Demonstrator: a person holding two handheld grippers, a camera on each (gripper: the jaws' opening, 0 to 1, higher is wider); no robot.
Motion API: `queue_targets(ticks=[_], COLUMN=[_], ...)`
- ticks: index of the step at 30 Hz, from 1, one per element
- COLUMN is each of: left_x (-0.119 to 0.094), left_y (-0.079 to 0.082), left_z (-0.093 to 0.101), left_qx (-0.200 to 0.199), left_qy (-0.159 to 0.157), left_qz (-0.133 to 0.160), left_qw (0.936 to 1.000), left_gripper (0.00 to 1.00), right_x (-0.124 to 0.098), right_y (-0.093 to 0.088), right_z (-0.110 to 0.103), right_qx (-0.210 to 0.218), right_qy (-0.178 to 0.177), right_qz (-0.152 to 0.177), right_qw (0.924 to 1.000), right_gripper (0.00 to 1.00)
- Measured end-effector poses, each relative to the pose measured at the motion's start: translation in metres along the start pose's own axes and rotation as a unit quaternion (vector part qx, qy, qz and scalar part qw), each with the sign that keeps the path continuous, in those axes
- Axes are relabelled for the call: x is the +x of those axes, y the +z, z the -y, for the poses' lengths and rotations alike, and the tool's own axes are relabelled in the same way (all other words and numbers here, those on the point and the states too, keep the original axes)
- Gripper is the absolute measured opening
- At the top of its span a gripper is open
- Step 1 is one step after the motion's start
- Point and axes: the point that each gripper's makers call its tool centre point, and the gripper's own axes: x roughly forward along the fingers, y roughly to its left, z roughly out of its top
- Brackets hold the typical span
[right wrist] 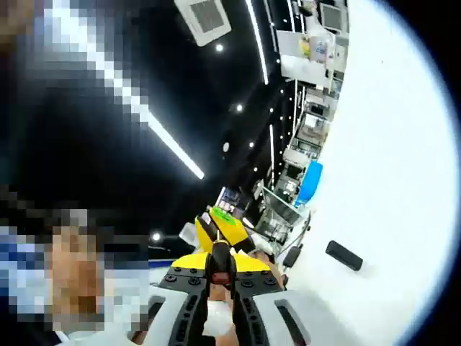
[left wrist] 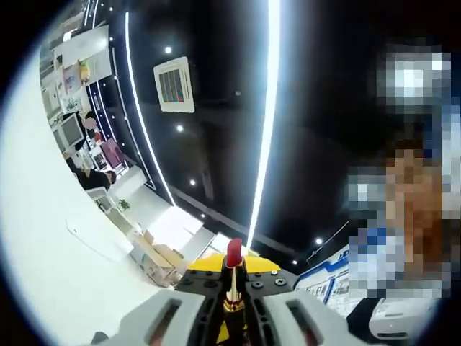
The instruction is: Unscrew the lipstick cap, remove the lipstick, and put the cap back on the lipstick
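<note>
In the left gripper view my left gripper (left wrist: 233, 282) is shut on the lipstick (left wrist: 234, 254). Its red bullet stands bare above a thin gold stem, pointing up toward the ceiling, and its base is hidden between the jaws. In the right gripper view my right gripper (right wrist: 220, 280) is shut on the dark lipstick cap (right wrist: 220, 265), whose open end shows a reddish inside. Both grippers are held tilted upward.
A white table surface (left wrist: 43, 238) runs along the left, with cardboard boxes (left wrist: 155, 256) and a seated person (left wrist: 90, 176) beyond it. In the right gripper view the white table (right wrist: 389, 180) carries a small black object (right wrist: 343, 255). A yellow-and-black thing (right wrist: 222, 227) lies beyond the jaws.
</note>
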Motion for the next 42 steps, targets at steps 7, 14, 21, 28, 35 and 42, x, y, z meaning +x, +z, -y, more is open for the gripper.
queue_targets(ticks=[7,14,21,28,35,42], left_x=[-0.002,-0.004,-0.005,-0.006,-0.007,-0.007], left_y=[0.001,0.004,0.002,0.002,0.003,0.003], left_z=[-0.006,-0.01,-0.014,-0.015,-0.017,-0.019], left_qx=[-0.01,-0.014,-0.022,-0.029,-0.038,-0.046], left_qy=[0.007,0.017,0.025,0.028,0.029,0.033], left_qz=[0.003,0.008,0.009,0.01,0.012,0.012], left_qw=[0.9999,0.9997,0.9994,0.9992,0.9988,0.9983], left_gripper=[0.09,0.09,0.09,0.09,0.09,0.09], right_x=[0.005,0.011,0.002,0.005,0.004,0.003], right_y=[-0.003,-0.013,0.005,-0.005,-0.005,-0.006], right_z=[-0.003,-0.006,-0.003,0.0,0.004,0.006], right_qx=[-0.13,-0.274,-0.376,-0.527,-0.622,-0.703], right_qy=[-0.015,-0.04,-0.066,-0.099,-0.126,-0.153], right_qz=[-0.013,-0.035,-0.048,-0.099,-0.124,-0.143], right_qw=[0.9913,0.9604,0.923,0.838,0.7626,0.6798], right_gripper=[0.1,0.15,0.16,0.16,0.15,0.13])
